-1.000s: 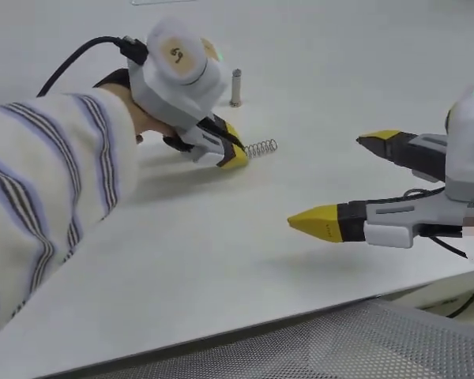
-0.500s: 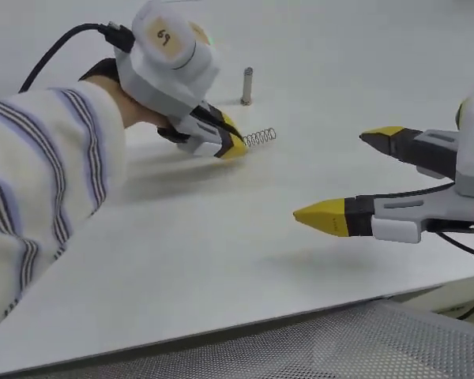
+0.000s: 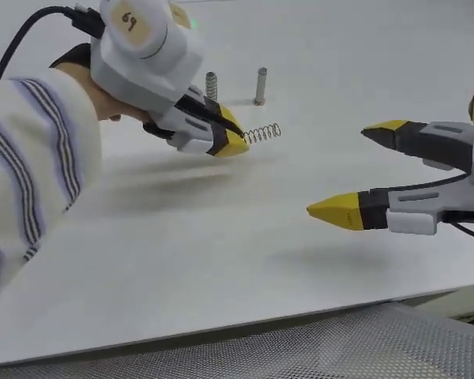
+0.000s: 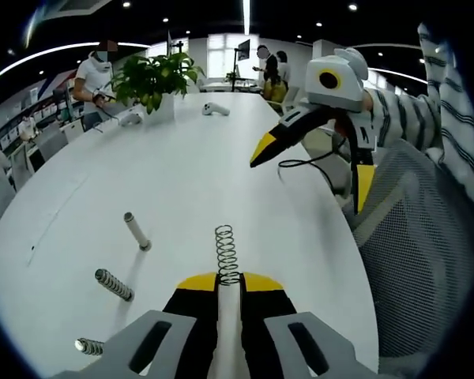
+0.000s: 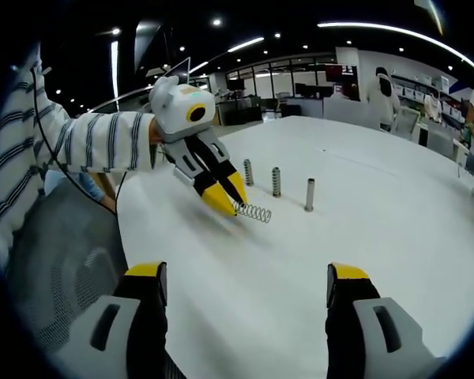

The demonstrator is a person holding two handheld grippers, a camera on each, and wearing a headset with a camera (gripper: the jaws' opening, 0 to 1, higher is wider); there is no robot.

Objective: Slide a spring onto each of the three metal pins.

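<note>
My left gripper (image 3: 238,140) is shut on one end of a small coil spring (image 3: 262,133), which sticks out past its yellow tips just above the table. In the left gripper view the spring (image 4: 227,253) points up from the closed tips. Behind it stands a bare metal pin (image 3: 261,85), with a spring-covered pin (image 3: 212,85) to its left. In the right gripper view two pins (image 5: 247,172) (image 5: 276,181) carry springs and the bare pin (image 5: 309,194) is the rightmost. My right gripper (image 3: 344,170) hovers open at the right, with nothing between its fingers.
The white table (image 3: 221,237) has its front edge near the bottom of the head view, above a grey mesh chair (image 3: 316,347). A black cable (image 3: 31,28) trails from the left gripper. A potted plant (image 4: 150,79) and several people stand at the far end.
My left gripper has risen a little with the spring and come closer to the bare pin. The right gripper has stayed open in about the same place.
</note>
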